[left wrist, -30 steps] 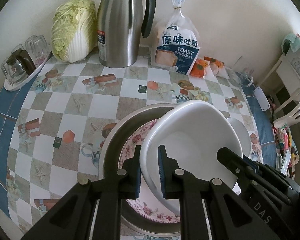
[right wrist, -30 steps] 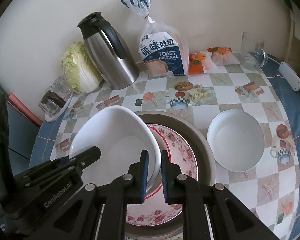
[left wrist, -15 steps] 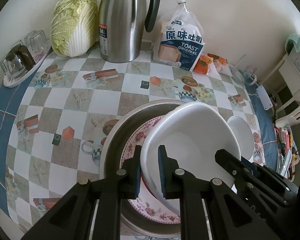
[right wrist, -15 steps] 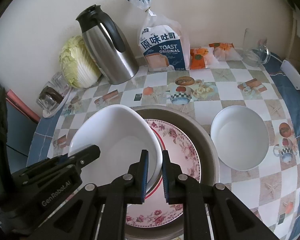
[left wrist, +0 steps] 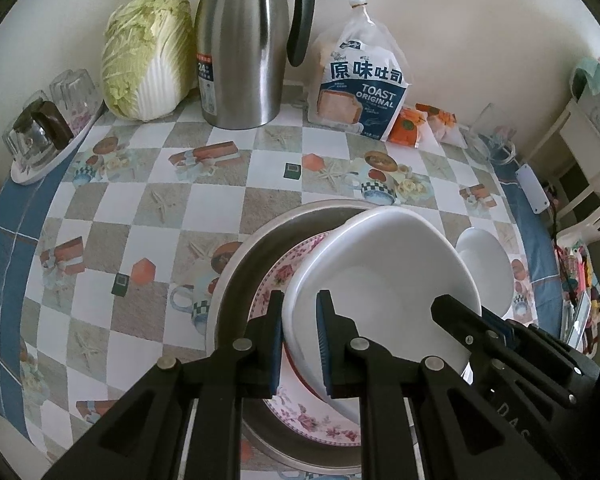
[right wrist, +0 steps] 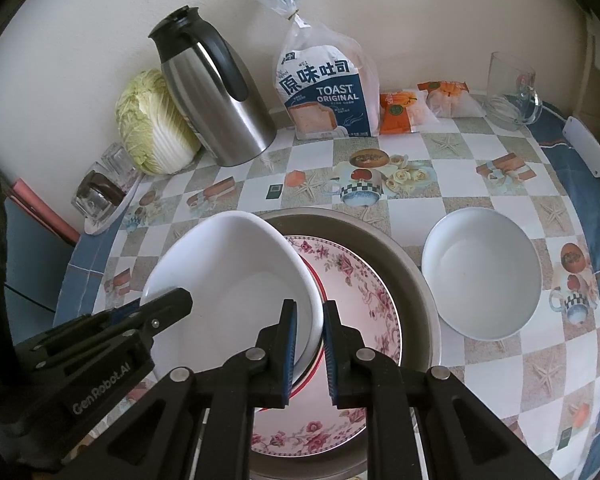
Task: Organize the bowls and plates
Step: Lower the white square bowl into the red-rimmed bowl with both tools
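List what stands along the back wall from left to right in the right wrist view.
Cabbage → steel thermos jug → toast bread bag → orange snack packet → second snack packet → glass mug.

Glossy white bowl [left wrist: 384, 276], brushed-metal jug [left wrist: 242, 60], clear plastic bread bag [left wrist: 360, 84].

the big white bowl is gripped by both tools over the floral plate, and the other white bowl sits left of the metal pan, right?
Not quite. Both tools, left and right, do grip the big white bowl over the floral plate, but the right wrist view shows the other white bowl sitting right of the metal pan, not left.
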A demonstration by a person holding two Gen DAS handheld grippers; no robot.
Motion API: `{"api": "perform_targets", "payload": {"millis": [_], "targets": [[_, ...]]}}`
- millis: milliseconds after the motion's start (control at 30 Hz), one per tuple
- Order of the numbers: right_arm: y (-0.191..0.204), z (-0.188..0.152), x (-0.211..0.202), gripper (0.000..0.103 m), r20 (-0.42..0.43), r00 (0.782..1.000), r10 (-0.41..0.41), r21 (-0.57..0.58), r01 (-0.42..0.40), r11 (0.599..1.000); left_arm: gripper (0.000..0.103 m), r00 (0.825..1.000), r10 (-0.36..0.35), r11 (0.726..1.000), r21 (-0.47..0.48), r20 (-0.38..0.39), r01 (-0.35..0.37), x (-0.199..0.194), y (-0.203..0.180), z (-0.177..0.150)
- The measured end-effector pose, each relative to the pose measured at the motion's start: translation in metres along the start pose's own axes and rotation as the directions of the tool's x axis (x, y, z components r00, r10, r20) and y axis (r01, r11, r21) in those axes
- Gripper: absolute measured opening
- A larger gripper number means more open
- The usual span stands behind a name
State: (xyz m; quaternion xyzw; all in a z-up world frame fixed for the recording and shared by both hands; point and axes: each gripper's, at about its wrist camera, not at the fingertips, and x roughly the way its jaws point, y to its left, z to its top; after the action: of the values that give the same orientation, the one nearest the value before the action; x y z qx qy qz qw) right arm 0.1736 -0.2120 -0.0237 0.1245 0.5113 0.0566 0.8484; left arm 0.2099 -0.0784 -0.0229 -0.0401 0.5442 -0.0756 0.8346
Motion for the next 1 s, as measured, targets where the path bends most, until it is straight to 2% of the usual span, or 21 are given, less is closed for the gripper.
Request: {"api": "perform_targets", "payload": {"millis": [433,1000], "targets": [[0.0026,0.0001,-0.0006,0.015,0.002,1.0,-0.012,-0.02,0.012,1.0,0.014,1.0,0.014,0.999,0.031,0.027,-0.015,-0.0069,-0.0017,0.0017],[-0.0028,-0.0008,-0.0036,0.017,-0.019,1.0,0.025,-0.01,-0.025,1.0,0.014,1.0,-0.006,0.999,0.038,-0.004,0.006,-0.0037,0.0012,-0.0003]]}}
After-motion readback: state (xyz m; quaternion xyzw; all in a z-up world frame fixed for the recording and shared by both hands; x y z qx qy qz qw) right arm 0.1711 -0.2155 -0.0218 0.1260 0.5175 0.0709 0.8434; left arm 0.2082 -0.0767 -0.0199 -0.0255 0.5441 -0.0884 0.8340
